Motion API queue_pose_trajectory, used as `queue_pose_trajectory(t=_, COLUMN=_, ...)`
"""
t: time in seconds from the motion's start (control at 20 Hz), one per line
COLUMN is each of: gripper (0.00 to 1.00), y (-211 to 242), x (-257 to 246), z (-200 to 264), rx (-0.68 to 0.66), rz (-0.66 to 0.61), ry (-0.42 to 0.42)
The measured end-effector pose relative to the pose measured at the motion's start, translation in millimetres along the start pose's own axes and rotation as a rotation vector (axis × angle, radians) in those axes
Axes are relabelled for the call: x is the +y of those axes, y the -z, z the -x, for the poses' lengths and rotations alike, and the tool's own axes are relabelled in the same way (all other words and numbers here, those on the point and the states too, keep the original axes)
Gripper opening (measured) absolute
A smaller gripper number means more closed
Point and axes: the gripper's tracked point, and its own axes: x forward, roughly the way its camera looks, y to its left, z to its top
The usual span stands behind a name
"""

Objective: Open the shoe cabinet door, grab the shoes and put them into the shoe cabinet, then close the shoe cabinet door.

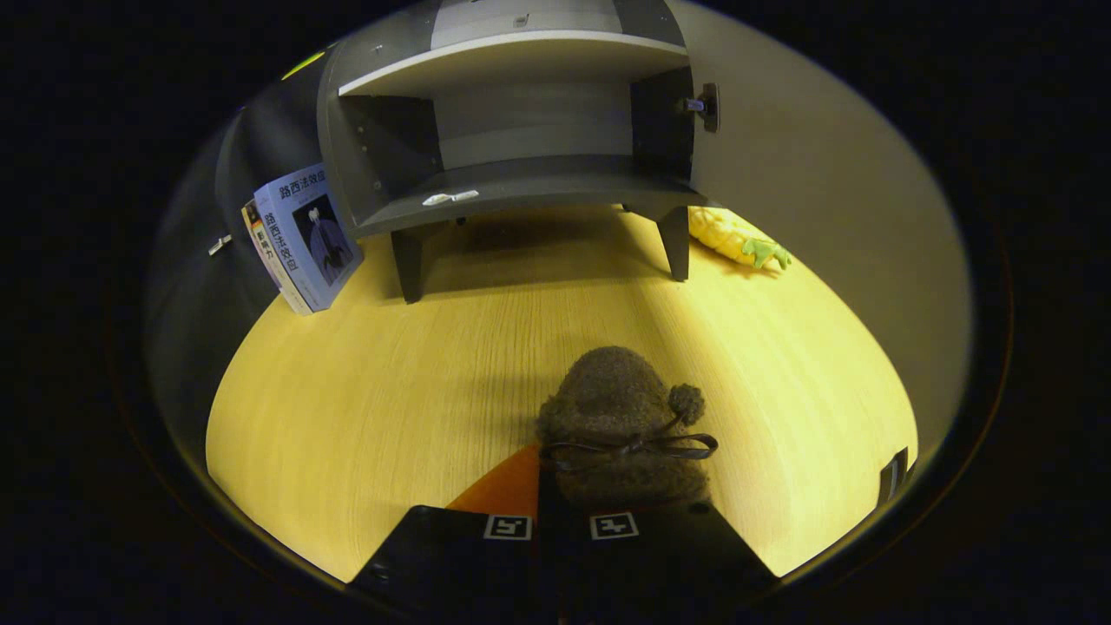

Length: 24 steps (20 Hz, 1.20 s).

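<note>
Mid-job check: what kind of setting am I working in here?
Probably a staged household corner in a booth: a small grey shoe cabinet with its door open on a wood-grain floor, books leaning beside it. The gripper holds a fuzzy brown shoe.

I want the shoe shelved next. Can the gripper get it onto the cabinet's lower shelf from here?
Probably yes. The cabinet door stands open, the lower shelf looks nearly bare, and open floor lies between. The gripper seems to hold the fuzzy shoe already.
</note>
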Motion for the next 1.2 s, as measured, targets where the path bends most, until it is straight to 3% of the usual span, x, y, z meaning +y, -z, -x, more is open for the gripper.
queue_pose_trajectory(t=0.6, gripper=0.09, y=-175, x=25, z=146, rx=-0.257, rz=0.013, ry=-0.062)
queue_pose_trajectory(t=1.2, gripper=0.09, y=-313, x=72, z=191, rx=-0.381, rz=0.023, ry=-0.133)
